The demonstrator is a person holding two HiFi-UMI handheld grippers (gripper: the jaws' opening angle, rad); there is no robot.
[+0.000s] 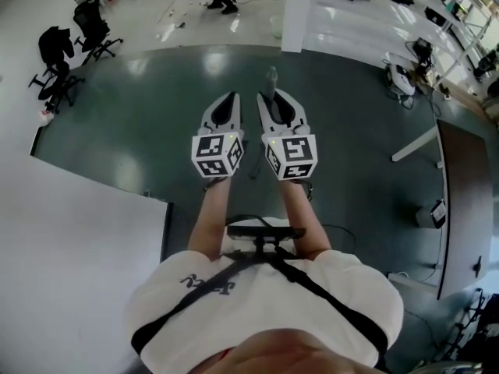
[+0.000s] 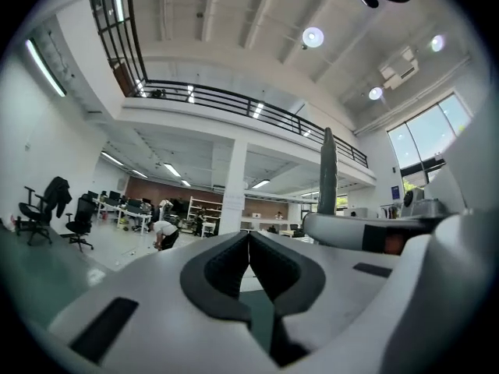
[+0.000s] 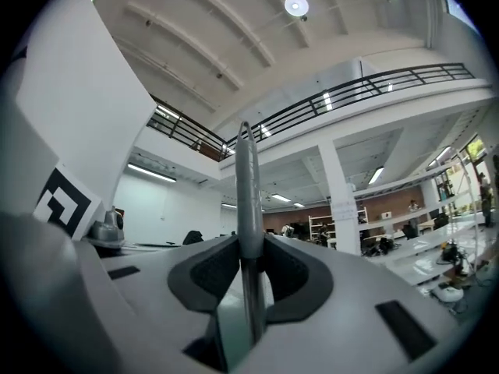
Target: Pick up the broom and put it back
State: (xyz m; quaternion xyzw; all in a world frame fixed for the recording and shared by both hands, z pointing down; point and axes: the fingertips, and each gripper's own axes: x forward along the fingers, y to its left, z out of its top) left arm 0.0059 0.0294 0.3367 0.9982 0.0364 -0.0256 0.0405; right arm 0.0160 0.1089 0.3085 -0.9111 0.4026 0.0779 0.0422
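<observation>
Right gripper (image 3: 249, 244) jaws clamp the broom handle (image 3: 247, 181) (upright); left gripper (image 2: 249, 238) jaws together

broom handle (image 3: 248, 201): grey, smooth, faint sheen, metal or plastic unclear | right gripper (image 3: 249, 248) shell: pale matt plastic; pads (image 3: 204, 275) dark, finely textured, rubbery | left gripper (image 2: 249, 244): same matt shell | green floor (image 1: 140, 123): glossy, mirrors ceiling lights | shirt (image 1: 234, 318): white cloth | straps (image 1: 312, 288): black webbing
</observation>
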